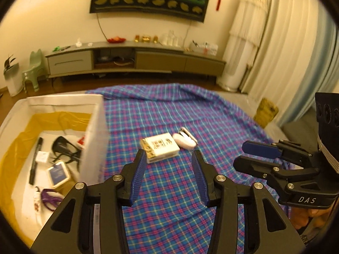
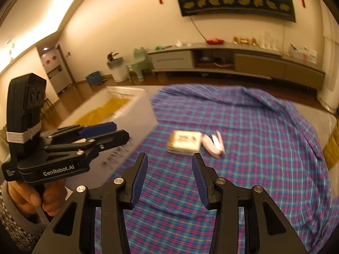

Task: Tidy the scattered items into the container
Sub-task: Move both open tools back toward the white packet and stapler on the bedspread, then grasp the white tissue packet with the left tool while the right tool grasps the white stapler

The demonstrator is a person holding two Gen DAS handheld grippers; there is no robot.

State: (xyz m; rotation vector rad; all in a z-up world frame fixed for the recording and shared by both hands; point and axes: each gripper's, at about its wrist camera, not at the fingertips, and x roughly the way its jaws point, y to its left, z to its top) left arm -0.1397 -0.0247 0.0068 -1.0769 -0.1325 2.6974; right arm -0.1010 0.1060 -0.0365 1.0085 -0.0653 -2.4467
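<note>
Right of the white container (image 1: 96,139), a small box (image 1: 160,148) touches a white case (image 1: 184,140) on the plaid cloth; left gripper (image 1: 169,176) and right gripper (image 2: 169,178) both gape empty, so grabbing one risks knocking its neighbour

cream wall (image 1: 53,21), low cabinet (image 1: 135,59), curtains (image 1: 296,42)

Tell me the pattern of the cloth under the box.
Blue plaid cloth with pink and pale lines, clearest in the left wrist view.
</note>
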